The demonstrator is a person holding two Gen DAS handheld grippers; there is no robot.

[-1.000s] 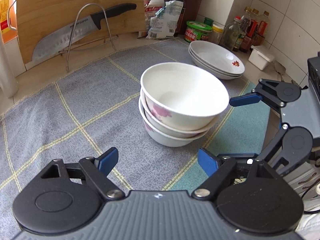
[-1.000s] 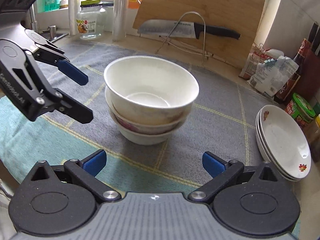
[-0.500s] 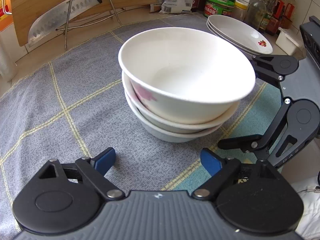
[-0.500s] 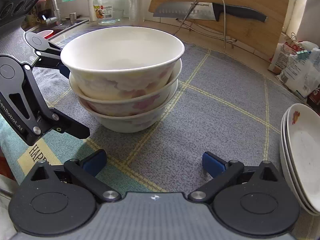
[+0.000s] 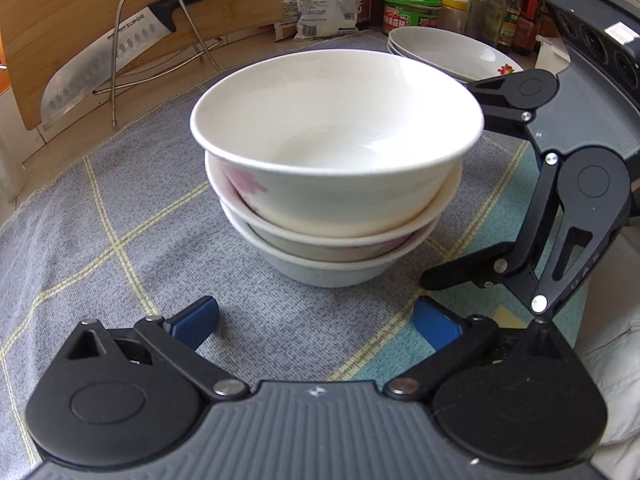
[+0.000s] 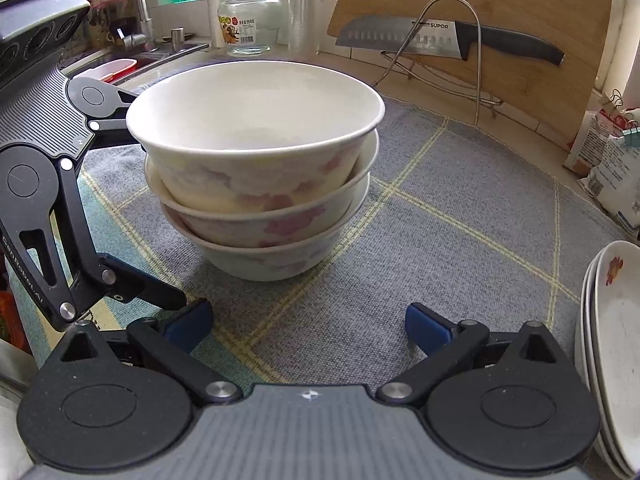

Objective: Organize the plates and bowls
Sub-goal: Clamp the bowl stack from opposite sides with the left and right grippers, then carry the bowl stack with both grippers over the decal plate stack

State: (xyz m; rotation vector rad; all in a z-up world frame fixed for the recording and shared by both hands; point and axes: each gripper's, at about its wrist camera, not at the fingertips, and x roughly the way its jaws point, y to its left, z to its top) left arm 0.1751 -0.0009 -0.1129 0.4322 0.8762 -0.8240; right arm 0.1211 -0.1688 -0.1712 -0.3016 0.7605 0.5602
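Three white bowls with pink flowers (image 5: 336, 184) stand nested on the grey checked cloth (image 5: 120, 216). My left gripper (image 5: 316, 324) is close in front of the stack. Its jaws are opening and nothing is between the blue pads. My right gripper (image 6: 308, 322) is open and empty, facing the same bowls (image 6: 256, 184) from the other side. In each view the other gripper's black fingers (image 5: 472, 272) (image 6: 152, 292) reach past the stack's edge, one near the base and one behind the top rim, and I cannot tell whether they touch it. White plates (image 5: 448, 52) (image 6: 612, 340) are stacked off to the right.
A large knife (image 6: 440, 36) rests in a wire rack (image 6: 476, 60) against a leaning wooden board (image 5: 60, 40). Food bags (image 5: 324, 0), a green tub, jars and bottles (image 5: 512, 12) line the back wall. A glass jar (image 6: 248, 20) and a sink tap (image 6: 136, 20) stand at the left.
Both grippers have come down and in towards the bowl stack, which now fills much more of each view. The left jaws stand a little wider apart.
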